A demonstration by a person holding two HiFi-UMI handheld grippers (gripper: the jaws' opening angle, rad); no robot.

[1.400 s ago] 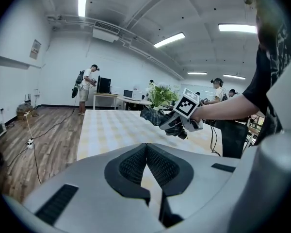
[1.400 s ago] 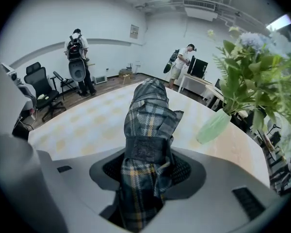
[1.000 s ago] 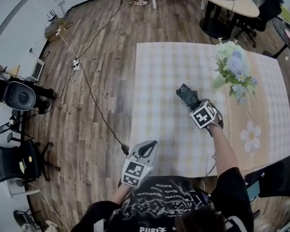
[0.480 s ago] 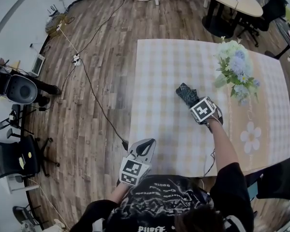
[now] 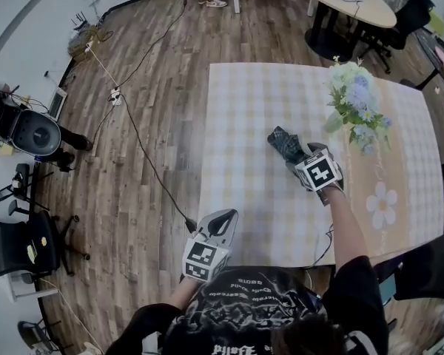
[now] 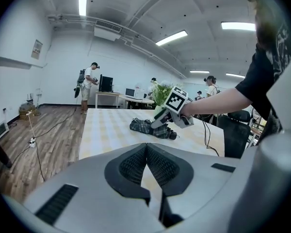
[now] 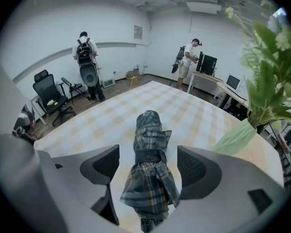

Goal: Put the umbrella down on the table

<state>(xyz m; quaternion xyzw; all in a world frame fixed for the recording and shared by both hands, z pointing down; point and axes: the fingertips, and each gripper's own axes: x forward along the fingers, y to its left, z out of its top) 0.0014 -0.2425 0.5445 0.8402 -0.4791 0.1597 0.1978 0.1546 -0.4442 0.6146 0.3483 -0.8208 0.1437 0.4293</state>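
Note:
A folded dark green plaid umbrella (image 5: 286, 143) lies on the checked tablecloth (image 5: 244, 124), strapped round its middle (image 7: 149, 165). My right gripper (image 5: 302, 156) hangs just over its near end. Its jaws have just been opening and now stand wide on either side of the umbrella without pressing on it (image 7: 148, 166). In the left gripper view the umbrella (image 6: 150, 127) and the right gripper (image 6: 161, 120) show farther along the table. My left gripper (image 5: 223, 222) hovers at the table's near left corner, its jaws together with nothing between them (image 6: 146, 165).
A vase of pale blue and white flowers (image 5: 355, 102) stands right of the umbrella, its leaves (image 7: 266, 81) close to the right gripper. A flower print (image 5: 383, 205) marks the cloth. A cable (image 5: 144, 146) crosses the wooden floor at left. People stand at desks in the background (image 6: 88, 86).
The right gripper's jaws have spread apart and let go of the umbrella, which stays on the cloth. That gripper has lifted slightly. The left gripper has kept still.

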